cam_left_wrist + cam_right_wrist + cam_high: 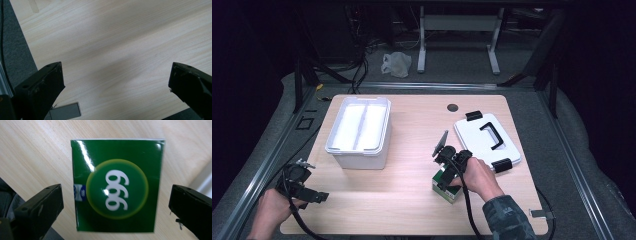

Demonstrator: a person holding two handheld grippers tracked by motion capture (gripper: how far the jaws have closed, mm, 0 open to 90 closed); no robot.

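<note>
A green box (445,186) with a "999" label (116,185) stands on the wooden table (412,150) at the front right. My right gripper (447,175) hovers just above it, pointing down, jaws open and wide on either side of the box (116,202) without touching it. My left gripper (314,196) is at the table's front left corner, jaws open over bare wood (116,72) with nothing between them.
An open white plastic bin (359,131) stands at the left middle of the table. Its white lid (486,139) with a black handle and clips lies at the right. A small round hole (452,107) sits near the far edge.
</note>
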